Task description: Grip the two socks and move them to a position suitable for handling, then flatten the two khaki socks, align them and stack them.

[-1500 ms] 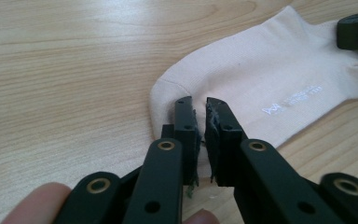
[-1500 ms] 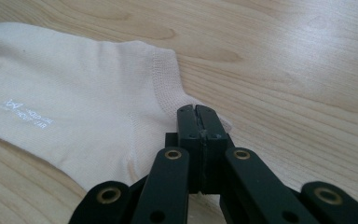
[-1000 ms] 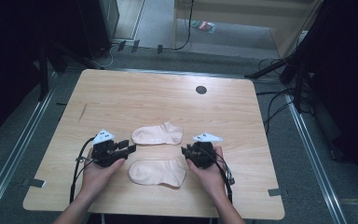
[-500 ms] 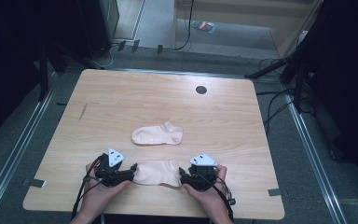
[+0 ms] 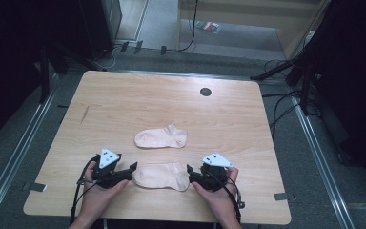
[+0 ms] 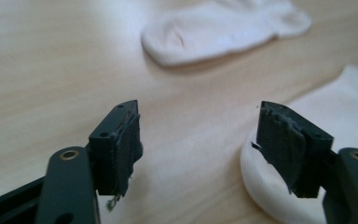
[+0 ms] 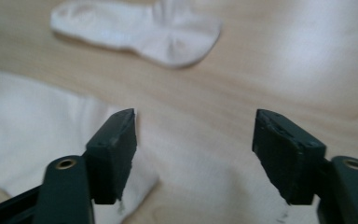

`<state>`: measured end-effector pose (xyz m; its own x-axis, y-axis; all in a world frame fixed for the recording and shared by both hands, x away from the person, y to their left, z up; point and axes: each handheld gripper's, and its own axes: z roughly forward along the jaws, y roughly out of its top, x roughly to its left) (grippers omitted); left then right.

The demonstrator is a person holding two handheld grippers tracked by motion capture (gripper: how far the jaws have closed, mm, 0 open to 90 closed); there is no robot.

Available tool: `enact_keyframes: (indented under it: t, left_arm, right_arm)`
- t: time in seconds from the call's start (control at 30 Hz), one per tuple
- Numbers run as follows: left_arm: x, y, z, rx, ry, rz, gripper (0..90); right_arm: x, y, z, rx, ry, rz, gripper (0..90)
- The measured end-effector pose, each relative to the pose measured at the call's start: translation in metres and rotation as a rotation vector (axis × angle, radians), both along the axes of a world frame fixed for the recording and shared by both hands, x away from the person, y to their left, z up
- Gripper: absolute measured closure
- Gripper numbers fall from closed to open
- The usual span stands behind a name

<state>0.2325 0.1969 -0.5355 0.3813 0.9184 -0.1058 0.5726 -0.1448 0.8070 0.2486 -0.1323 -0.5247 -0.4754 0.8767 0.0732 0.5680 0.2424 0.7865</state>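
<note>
Lying on a pale wooden table (image 5: 124,100), two socks (image 5: 161,138).

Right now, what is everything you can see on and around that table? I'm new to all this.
Table: one, light wood, centre of the high view.
Near sock: one, pale peach, lying flat near the table's front edge, between the two grippers.
Far sock: one, pale peach, lying flat just beyond the near sock, apart from it.
Round hole: one, dark, in the tabletop toward the back right.
Cables: several, black, on the grey floor right of the table.
Left gripper: one, black, jaws open, at the near sock's left end.
Right gripper: one, black, jaws open, at its right end.
Hands: two, each holding a gripper, coming in from the bottom.
</note>
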Motion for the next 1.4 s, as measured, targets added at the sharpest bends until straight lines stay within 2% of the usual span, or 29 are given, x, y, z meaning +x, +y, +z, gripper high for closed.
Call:
enact_keyframes:
  t: [0.03,0.13,0.2,0.3,0.47,0.63,0.97,1.07,1.2,1.3,1.4]
  left_arm:
    - [0.002,0.003,0.003,-0.015,-0.009,0.01,32.3]
    - [0.009,0.006,0.005,-0.028,0.004,0.02,38.1]
    - [0.013,0.008,0.005,-0.05,0.011,0.024,43.5]
    - [0.018,0.011,0.005,-0.064,0.022,0.029,48.5]
    - [0.031,0.015,0.007,-0.078,0.023,0.048,53.3]
    - [0.042,0.016,0.005,-0.101,0.039,0.056,55.0]
    - [0.05,0.015,0.001,-0.112,0.052,0.051,58.2]
    - [0.058,0.015,0.002,-0.135,0.07,0.064,56.8]
    - [0.071,0.011,0.002,-0.141,0.083,0.065,55.9]
    - [0.081,0.008,0.002,-0.14,0.097,0.085,55.1]
    - [0.091,0.005,-0.001,-0.139,0.119,0.095,54.0]
  right_arm:
    - [0.001,-0.001,0.004,0.011,-0.018,-0.006,35.0]
    - [0.009,-0.003,0.016,0.048,-0.048,-0.007,42.6]
    - [0.017,-0.004,0.023,0.08,-0.056,0.002,50.9]
    - [0.027,-0.002,0.028,0.086,-0.059,0.002,56.8]
    - [0.048,0.008,0.031,0.087,-0.054,0.002,56.9]
    - [0.069,0.019,0.032,0.079,-0.038,0.004,57.0]
    - [0.085,0.028,0.031,0.078,-0.025,0.012,58.5]
    - [0.092,0.035,0.031,0.068,-0.017,0.023,59.4]
    - [0.103,0.042,0.027,0.042,-0.011,0.038,59.3]
    - [0.115,0.042,0.021,0.023,0.016,0.024,57.8]
    - [0.127,0.043,0.01,0.005,0.07,0.025,55.1]
